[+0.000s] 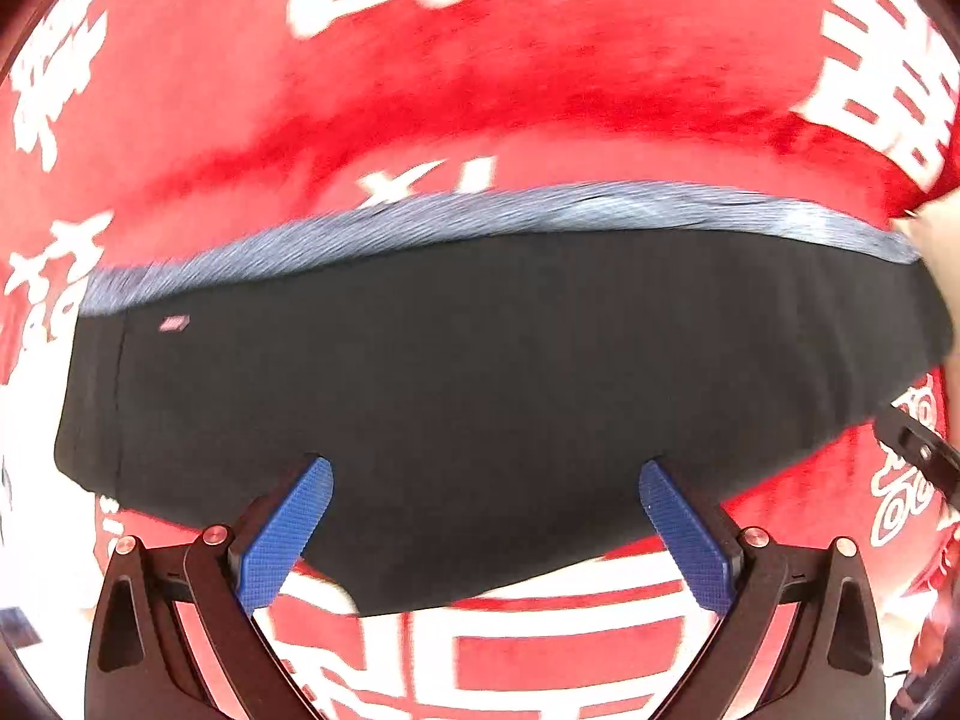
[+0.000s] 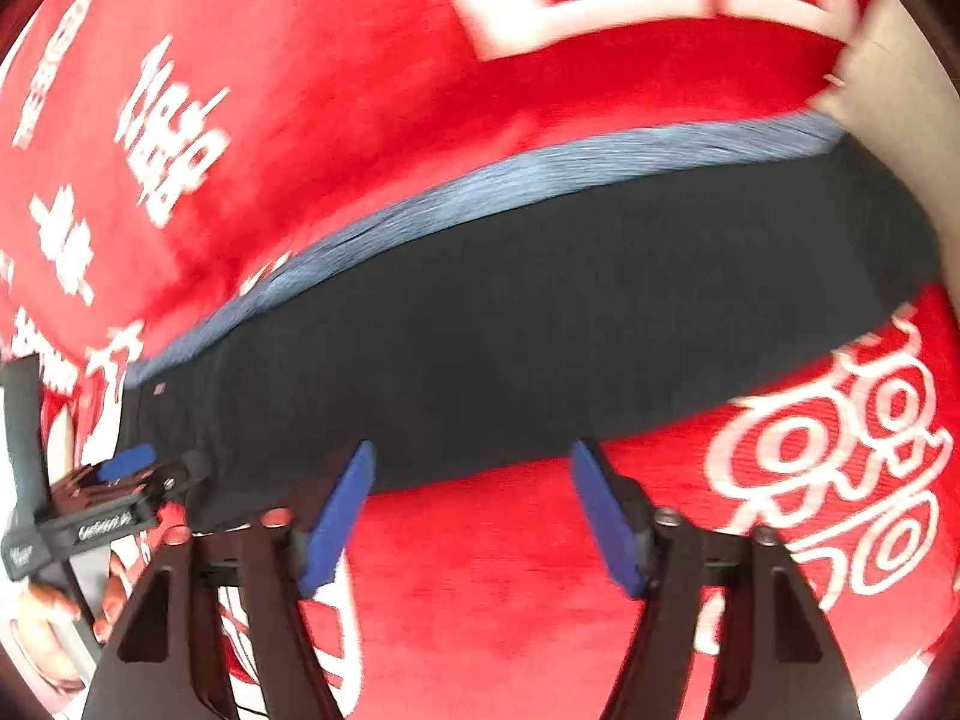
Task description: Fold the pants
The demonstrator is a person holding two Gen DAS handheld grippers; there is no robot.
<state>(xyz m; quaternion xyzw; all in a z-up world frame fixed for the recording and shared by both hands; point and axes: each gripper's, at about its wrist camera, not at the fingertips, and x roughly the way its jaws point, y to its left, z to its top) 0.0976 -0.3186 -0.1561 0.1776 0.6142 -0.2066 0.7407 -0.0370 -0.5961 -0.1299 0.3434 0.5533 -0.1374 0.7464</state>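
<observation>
Pants (image 1: 492, 384) fill the middle of the left wrist view: a dark, folded band lying flat on a red blanket (image 1: 420, 90) printed with white characters, a grey-blue waistband (image 1: 540, 210) along the far edge. The left gripper (image 1: 486, 516) hangs above the near edge, its blue pads (image 1: 288, 534) wide apart with nothing between them.

From the right wrist view the pants (image 2: 540, 324) run slantwise across the red blanket (image 2: 336, 120), one end reaching the blanket's far right edge. The right gripper (image 2: 474, 510) stands open over the near hem, empty; the left gripper (image 2: 129, 465) shows at the left end.

The fabric looks soft, light and limp, likely to sag and slide. Pinching all layers at the end corners should keep the fold aligned.
</observation>
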